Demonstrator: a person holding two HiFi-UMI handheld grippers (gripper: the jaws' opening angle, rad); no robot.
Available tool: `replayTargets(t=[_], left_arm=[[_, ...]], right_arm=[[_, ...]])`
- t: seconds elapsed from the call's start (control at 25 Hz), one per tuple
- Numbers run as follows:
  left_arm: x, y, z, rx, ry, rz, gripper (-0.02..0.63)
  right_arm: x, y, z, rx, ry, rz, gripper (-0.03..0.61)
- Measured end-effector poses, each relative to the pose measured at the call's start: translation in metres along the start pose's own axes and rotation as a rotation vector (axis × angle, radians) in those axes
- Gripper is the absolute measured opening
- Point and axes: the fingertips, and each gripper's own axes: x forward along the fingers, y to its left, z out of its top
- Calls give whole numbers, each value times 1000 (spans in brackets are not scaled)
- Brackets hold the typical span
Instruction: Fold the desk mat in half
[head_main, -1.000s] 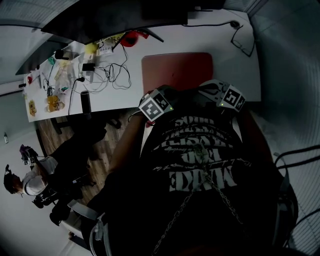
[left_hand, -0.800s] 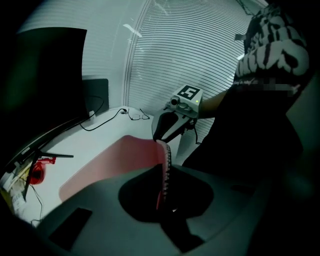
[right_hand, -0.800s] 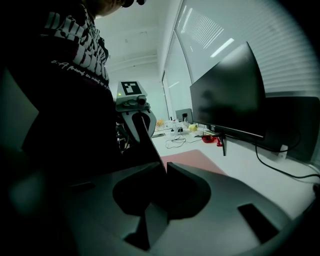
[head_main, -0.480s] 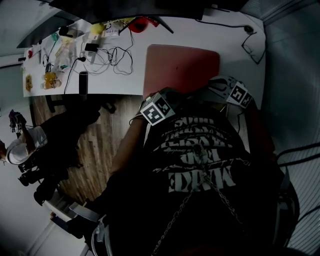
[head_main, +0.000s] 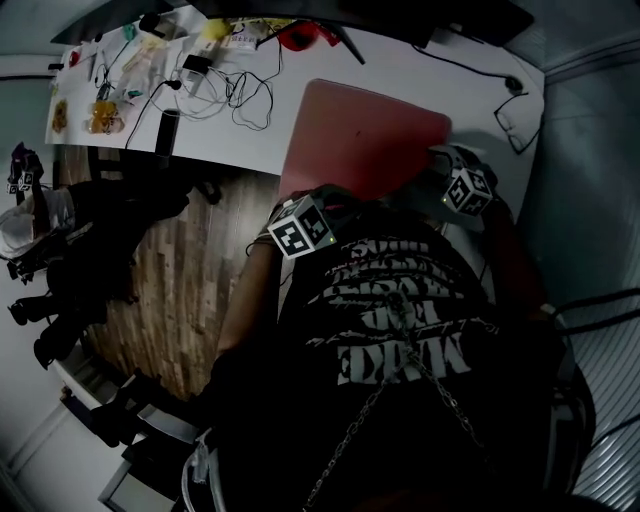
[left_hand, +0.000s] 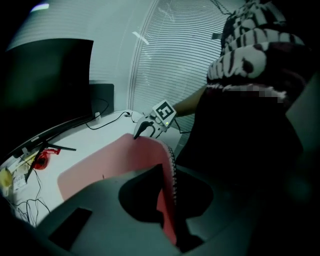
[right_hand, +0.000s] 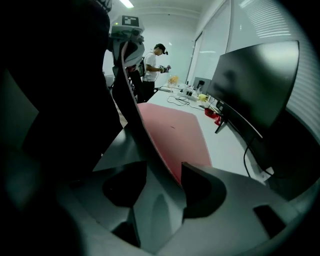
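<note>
Left gripper (left_hand: 169, 200) pinches the desk mat (head_main: 365, 135) by its near edge, raised off the tabletop (head_main: 490, 95). Right gripper (right_hand: 165, 180), jaws just opened wide, has that edge loose between them. Fold judged barely begun; the rest lies flat ahead.

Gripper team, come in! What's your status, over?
Left gripper shut on desk mat edge. Right gripper just opened, mat between its fingers. Cables beside mat, clear.
</note>
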Motion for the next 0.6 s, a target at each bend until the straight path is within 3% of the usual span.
replayTargets(t=[0.16, 0.28, 0.44, 0.6], left_arm=[[-20, -18, 10, 33, -11, -16, 23], [-31, -22, 13, 44, 2, 0, 23], [-50, -7, 17, 71, 10, 79, 23], [-84, 25, 17, 84, -40, 182, 23]], right_arm=[[9, -20, 6, -128, 39, -96, 193], [11, -40, 19, -163, 46, -168, 177], [16, -50, 23, -119, 41, -172, 43], [-2, -54, 44, -47, 12, -211, 23]])
